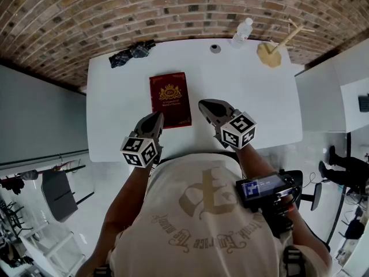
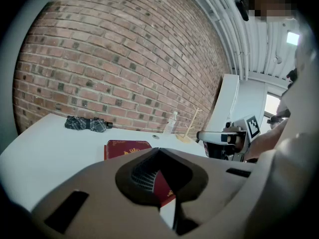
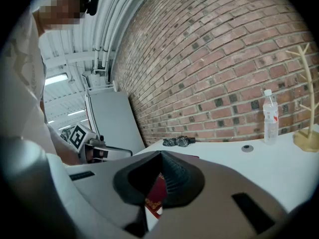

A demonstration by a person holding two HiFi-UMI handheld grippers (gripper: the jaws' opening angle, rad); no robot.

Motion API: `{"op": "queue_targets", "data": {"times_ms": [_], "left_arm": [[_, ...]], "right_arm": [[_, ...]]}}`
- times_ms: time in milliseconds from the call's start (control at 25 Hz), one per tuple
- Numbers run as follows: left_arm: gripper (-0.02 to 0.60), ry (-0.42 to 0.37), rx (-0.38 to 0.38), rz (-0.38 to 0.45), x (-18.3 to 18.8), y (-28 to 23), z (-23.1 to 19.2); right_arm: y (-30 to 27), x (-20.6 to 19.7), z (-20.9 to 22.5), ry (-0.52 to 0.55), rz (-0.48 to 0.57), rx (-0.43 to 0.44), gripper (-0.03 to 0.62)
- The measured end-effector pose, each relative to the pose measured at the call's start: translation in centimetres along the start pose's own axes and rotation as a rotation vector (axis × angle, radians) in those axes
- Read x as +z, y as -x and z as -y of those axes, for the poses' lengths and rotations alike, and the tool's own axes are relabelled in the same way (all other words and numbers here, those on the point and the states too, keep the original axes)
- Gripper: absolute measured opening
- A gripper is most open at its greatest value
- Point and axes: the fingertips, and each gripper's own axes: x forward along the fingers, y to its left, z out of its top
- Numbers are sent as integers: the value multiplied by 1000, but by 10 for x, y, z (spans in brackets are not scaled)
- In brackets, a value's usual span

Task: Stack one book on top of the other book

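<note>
A dark red book [image 1: 170, 100] with a gold crest lies flat in the middle of the white table [image 1: 259, 105]; only this one cover shows. My left gripper [image 1: 158, 118] is shut and empty, its tip just off the book's near left corner. My right gripper [image 1: 202, 104] is also shut and empty, just right of the book's near right edge. In the left gripper view the book [image 2: 125, 148] lies beyond the closed left gripper [image 2: 158, 151], with the right gripper [image 2: 224, 137] alongside. In the right gripper view the book [image 3: 156, 193] shows through the notch of the right gripper [image 3: 160, 154].
A folded dark umbrella [image 1: 132, 53] lies at the table's far left. A clear bottle [image 1: 242, 32], a small round object [image 1: 215, 48] and a wooden branch stand [image 1: 271, 52] sit at the far right. A brick wall [image 1: 173, 10] rises behind the table.
</note>
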Motion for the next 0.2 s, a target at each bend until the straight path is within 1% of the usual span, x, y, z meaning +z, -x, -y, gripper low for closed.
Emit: {"op": "queue_targets", "data": {"times_ms": [200], "left_arm": [[20, 6, -7, 0, -3, -6, 2]], "right_arm": [[2, -3, 5, -4, 0, -9, 20]]}}
